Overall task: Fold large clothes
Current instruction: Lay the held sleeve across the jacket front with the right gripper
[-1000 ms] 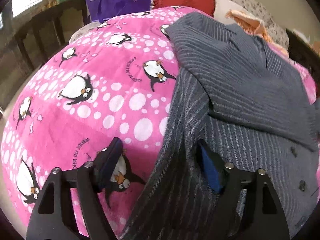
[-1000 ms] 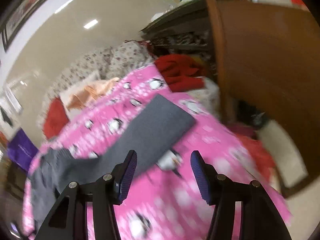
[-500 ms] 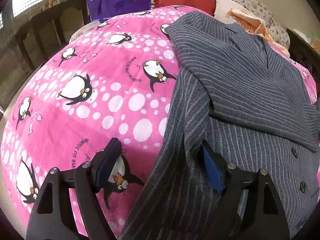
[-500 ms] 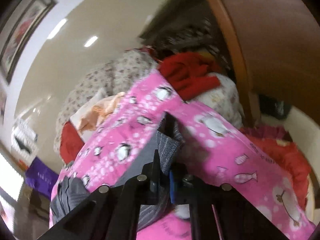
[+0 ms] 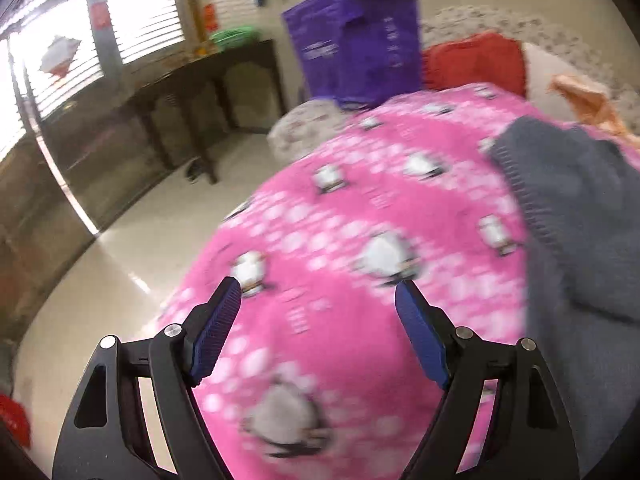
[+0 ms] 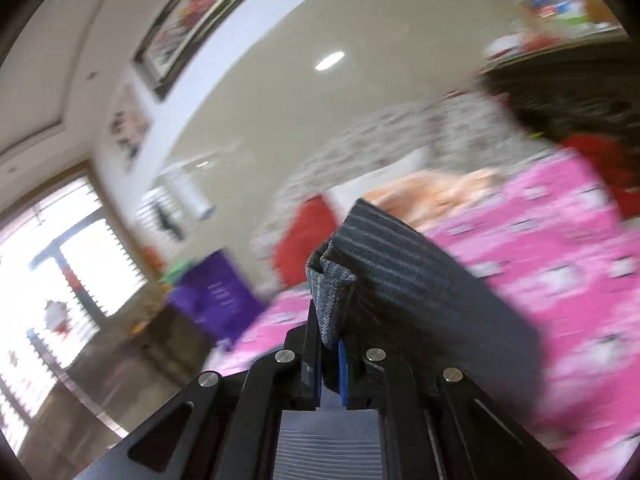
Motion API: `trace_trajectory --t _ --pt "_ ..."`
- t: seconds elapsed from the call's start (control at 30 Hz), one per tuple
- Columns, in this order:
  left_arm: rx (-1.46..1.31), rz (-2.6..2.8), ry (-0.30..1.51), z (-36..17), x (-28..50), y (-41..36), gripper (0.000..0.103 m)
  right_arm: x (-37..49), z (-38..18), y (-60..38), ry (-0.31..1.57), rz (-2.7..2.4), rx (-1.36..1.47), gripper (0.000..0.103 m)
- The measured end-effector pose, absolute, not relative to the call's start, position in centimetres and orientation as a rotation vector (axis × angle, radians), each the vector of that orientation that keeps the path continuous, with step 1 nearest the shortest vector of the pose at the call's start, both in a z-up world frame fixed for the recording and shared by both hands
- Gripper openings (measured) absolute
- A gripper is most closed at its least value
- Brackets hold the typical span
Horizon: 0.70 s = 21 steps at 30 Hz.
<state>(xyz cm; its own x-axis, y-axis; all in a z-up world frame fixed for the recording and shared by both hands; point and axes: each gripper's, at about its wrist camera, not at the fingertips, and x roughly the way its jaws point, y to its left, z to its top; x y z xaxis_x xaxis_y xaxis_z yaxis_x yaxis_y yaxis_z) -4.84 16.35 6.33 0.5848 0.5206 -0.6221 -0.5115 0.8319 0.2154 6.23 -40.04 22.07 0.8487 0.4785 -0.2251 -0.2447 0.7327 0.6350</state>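
Your right gripper (image 6: 329, 364) is clamped on a bunched edge of the grey pinstriped woven jacket (image 6: 404, 280), lifting it off the fleecy pink penguin-print blanket (image 6: 560, 248). Your left gripper (image 5: 318, 332) hangs wide and empty above that blanket, the jacket's bulk rumpled just to its right. Folding looks barely begun: no tidy fold shows. Farther off stands a boxy purple fabric bag (image 5: 356, 60).

Grey pinstriped jacket (image 6: 404, 264) (cuff end bunched) drapes over pink blanket (image 6: 560, 240).
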Motion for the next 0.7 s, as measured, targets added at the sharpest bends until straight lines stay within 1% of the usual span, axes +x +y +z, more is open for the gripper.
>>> trace_trajectory --t 0.07,0.13,0.17,0.23,0.37,0.43,0.5,0.53,0.6,0.7 --pt "0.013 0.689 0.753 4.4 -5.4 18.3 0.081 8.1 22.3 -32.5 0.412 0.518 0.627 0.005" --pt "-0.047 0.689 0.809 2.4 -5.2 20.1 0.082 9.8 21.2 -25.5 0.451 0.614 0.603 0.005" --pt "-0.086 0.661 0.802 1.9 -5.5 20.6 0.082 10.6 20.2 -22.1 0.483 0.645 0.576 0.005" --pt "-0.179 0.627 0.761 1.7 -6.6 21.9 0.088 11.7 16.8 -15.8 0.584 0.700 0.559 0.005" --pt "-0.276 0.574 0.760 1.6 -7.2 23.8 0.091 11.8 10.0 -6.8 0.763 0.759 0.424 0.005" --pt "-0.265 0.576 0.754 1.6 -7.4 23.6 0.091 11.3 6.4 -4.1 0.846 0.742 0.344 0.006" --pt "-0.248 0.584 0.753 1.7 -7.4 23.2 0.091 10.8 4.5 -3.5 0.900 0.705 0.275 0.015" --pt "-0.244 0.586 0.753 1.8 -7.4 23.2 0.091 10.2 4.1 -3.5 0.907 0.707 0.247 0.022" --pt "-0.248 0.583 0.759 1.4 -6.9 23.0 0.091 9.1 4.3 -4.7 0.919 0.735 0.244 0.032" --pt "-0.244 0.582 0.766 1.4 -6.6 22.9 0.092 7.3 6.0 -8.4 0.880 0.716 0.194 0.034"
